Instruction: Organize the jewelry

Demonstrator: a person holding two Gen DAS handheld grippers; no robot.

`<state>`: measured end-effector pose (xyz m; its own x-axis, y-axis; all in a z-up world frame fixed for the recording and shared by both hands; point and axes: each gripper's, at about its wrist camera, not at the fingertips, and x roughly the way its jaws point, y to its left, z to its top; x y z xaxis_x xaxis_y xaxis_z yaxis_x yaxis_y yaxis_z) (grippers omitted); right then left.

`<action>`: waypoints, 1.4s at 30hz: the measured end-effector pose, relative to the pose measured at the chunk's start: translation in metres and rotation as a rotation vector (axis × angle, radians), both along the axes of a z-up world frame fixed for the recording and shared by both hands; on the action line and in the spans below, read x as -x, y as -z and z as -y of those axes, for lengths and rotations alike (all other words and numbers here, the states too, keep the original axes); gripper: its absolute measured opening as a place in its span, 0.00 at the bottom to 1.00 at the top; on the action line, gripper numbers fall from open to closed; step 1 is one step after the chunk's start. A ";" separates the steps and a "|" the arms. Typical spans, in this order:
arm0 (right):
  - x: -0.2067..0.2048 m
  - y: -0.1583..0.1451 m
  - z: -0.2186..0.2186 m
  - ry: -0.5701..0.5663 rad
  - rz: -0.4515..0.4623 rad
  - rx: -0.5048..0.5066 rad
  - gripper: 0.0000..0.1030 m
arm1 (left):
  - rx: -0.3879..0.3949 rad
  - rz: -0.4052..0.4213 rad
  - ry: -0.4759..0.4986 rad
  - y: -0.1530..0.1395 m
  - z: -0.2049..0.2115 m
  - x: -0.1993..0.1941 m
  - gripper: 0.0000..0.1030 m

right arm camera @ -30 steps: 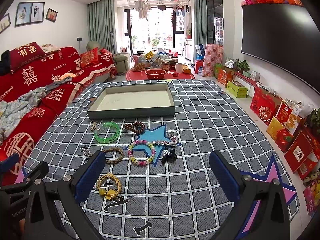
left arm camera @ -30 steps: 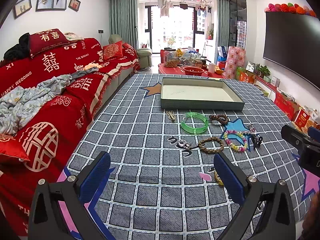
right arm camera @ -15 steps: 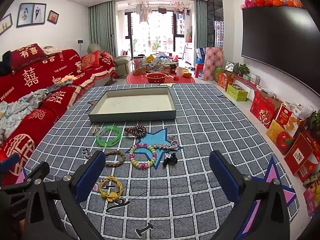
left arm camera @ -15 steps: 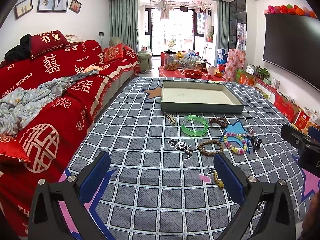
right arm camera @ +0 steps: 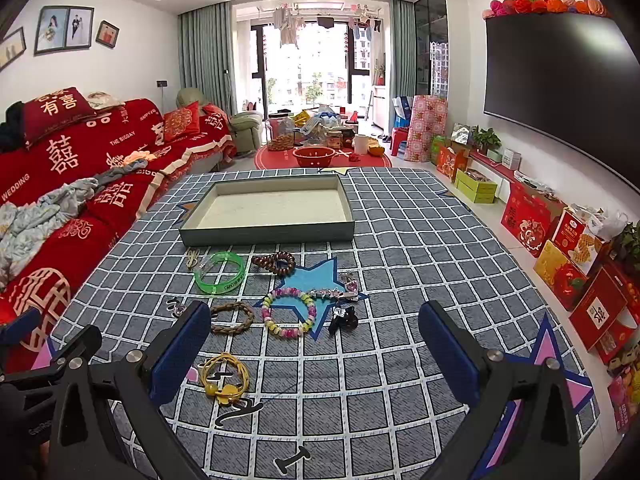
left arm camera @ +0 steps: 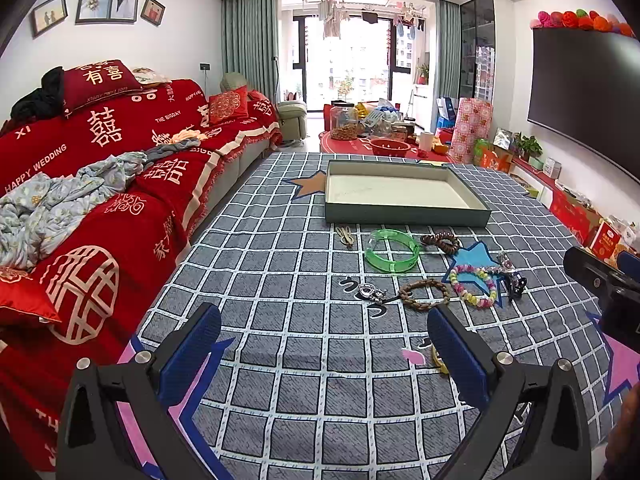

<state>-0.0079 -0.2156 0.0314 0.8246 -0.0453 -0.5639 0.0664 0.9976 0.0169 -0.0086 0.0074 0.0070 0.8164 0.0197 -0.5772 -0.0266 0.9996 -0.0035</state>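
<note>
A shallow grey-green tray (left arm camera: 406,217) (right arm camera: 264,233) with a white floor stands on the checked cloth. In front of it lie a green bangle (left arm camera: 392,255) (right arm camera: 219,277), a dark bead bracelet (left arm camera: 441,240) (right arm camera: 275,263), a braided brown bracelet (left arm camera: 423,294) (right arm camera: 234,317), a pastel bead bracelet (left arm camera: 473,285) (right arm camera: 289,311), a black clip (right arm camera: 343,319), a silver charm (left arm camera: 370,291) and a yellow cord bracelet (right arm camera: 224,376). My left gripper (left arm camera: 324,356) and right gripper (right arm camera: 314,354) are both open and empty, held above the cloth's near part.
A red-covered sofa (left arm camera: 100,184) runs along the left edge of the cloth. Red gift boxes (right arm camera: 560,248) line the floor on the right under a wall TV (right arm camera: 556,88). A low red table with a red bowl (right arm camera: 314,156) stands beyond the tray.
Both grippers have risen or pulled back slightly, so the jewelry sits a little lower and farther in view. Nothing on the cloth has moved.
</note>
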 end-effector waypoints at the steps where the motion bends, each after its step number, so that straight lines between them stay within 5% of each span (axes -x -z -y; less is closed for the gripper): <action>1: 0.000 0.000 0.000 0.000 0.000 -0.001 1.00 | 0.001 0.000 0.001 0.000 0.000 0.000 1.00; 42: 0.000 0.000 0.000 -0.001 0.001 -0.004 1.00 | 0.002 -0.001 -0.004 0.003 -0.002 0.000 1.00</action>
